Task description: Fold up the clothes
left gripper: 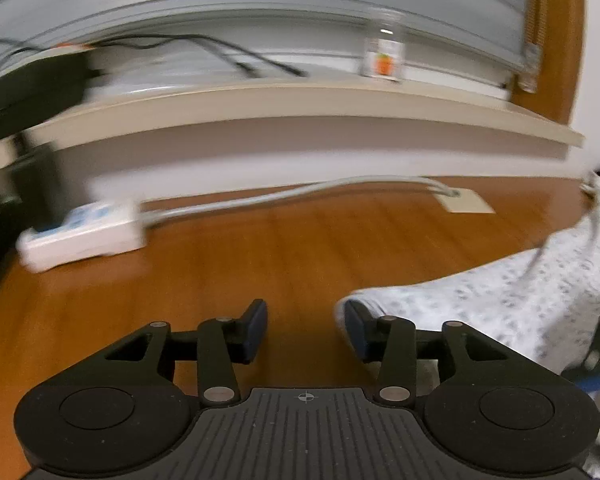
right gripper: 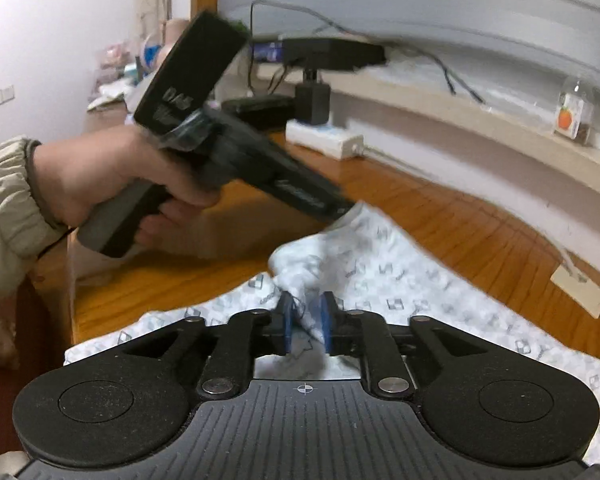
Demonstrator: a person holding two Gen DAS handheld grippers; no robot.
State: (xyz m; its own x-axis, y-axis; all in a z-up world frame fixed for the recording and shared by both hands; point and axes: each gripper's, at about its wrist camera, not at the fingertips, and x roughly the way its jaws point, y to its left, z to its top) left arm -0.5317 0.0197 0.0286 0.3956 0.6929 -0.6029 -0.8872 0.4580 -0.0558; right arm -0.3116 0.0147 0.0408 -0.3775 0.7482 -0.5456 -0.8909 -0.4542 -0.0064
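Right wrist view: the right claw (right gripper: 306, 322) sits low over the patterned white garment (right gripper: 400, 276), its blue pads only narrowly apart, a raised fold of the cloth standing between them; blur hides whether the pads press on it. Out from there, the garment spreads across the wooden floor (right gripper: 440, 208), one corner reaching up to the tip of the left claw (right gripper: 346, 210), gripped by the person's left hand (right gripper: 112, 176) in a beige sleeve (right gripper: 4, 200). Left wrist view: the left claw's pads stand well apart, bare floor between them, the garment's edge lying against the right-hand pad (left gripper: 356, 330). Beyond lie a white power strip (left gripper: 84, 234) and a low ledge (left gripper: 300, 100) with a small jar (left gripper: 384, 56).
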